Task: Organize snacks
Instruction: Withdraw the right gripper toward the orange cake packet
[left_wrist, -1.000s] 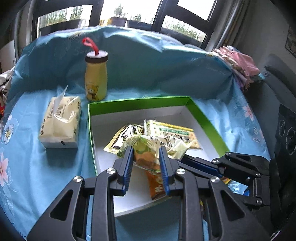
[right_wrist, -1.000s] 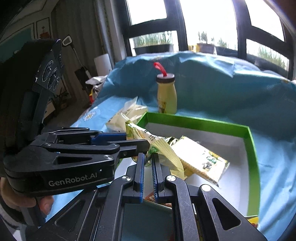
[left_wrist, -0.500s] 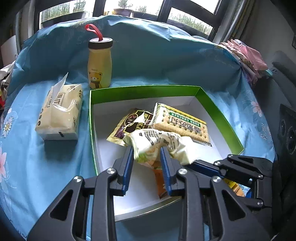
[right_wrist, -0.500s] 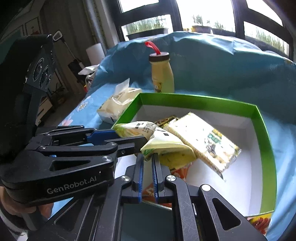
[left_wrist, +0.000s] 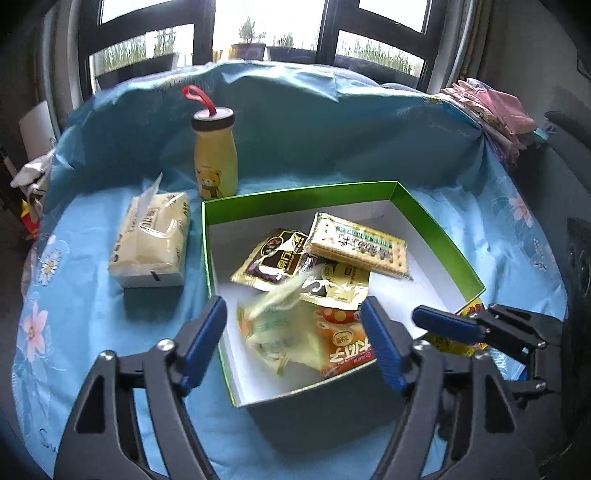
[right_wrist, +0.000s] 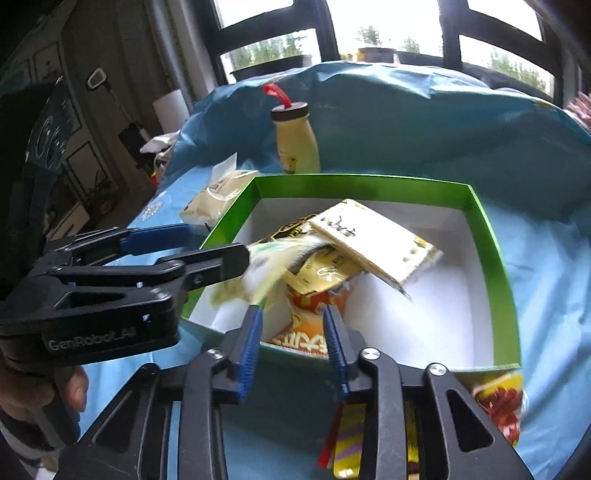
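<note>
Over the green box (left_wrist: 436, 236) | both grippers opening, nothing pinched | pale-green packet (left_wrist: 284, 328) blurred, long axis unclear | only right view shows loose packets (right_wrist: 498, 402) outside

Left gripper (left_wrist: 295, 332) jaws opening; right gripper (right_wrist: 293, 334) jaws opening

Off past the fingers there's a yellow bear-print bottle (left_wrist: 215, 162) with a dark cap and a red loop, standing upright on the blue flowery tablecloth (left_wrist: 85, 295). Just left of it lies a tissue pack (left_wrist: 151, 240). Pink folded cloth (left_wrist: 495, 110) sits far right, potted plants (left_wrist: 248, 40) by the window.
</note>
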